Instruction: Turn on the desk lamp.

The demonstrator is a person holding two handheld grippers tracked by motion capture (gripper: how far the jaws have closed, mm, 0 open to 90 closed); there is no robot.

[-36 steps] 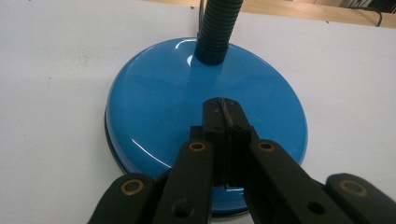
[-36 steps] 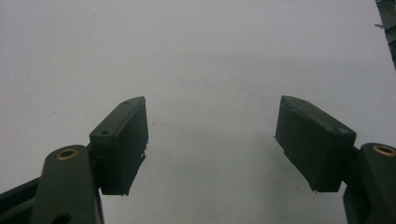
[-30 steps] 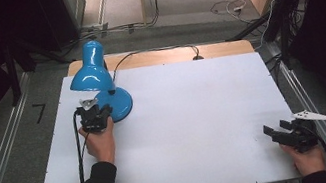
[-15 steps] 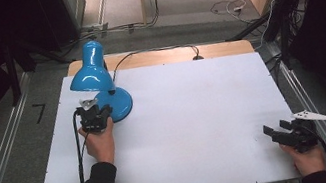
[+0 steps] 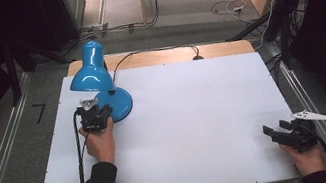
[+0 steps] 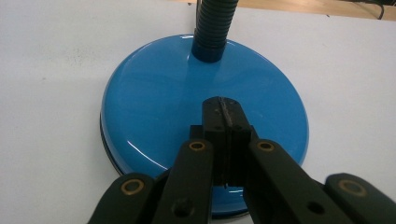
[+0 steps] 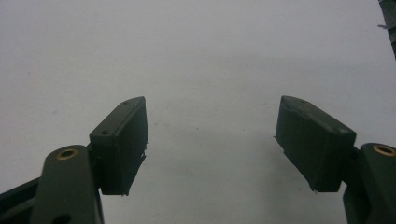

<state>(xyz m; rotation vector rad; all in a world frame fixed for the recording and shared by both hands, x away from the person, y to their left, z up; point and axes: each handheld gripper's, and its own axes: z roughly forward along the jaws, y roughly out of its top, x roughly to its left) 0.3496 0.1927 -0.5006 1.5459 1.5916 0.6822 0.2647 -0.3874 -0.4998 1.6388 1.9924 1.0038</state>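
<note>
One blue desk lamp (image 5: 98, 82) stood at the far left of the white tabletop (image 5: 191, 117), its cord running back to the far edge. We judged its round base (image 6: 196, 116) heavy and glossy, likely slippery under the pads, so the ribbed neck (image 6: 212, 23) seemed the better hold. Our left gripper (image 6: 224, 121) hovered over the base, jaws clenched together on nothing. Our right gripper (image 7: 212, 140) rested well apart, near the right corner, jaws spread wide.

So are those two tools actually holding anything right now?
No. The left gripper is shut empty over the lamp base; the right gripper is open.
</note>
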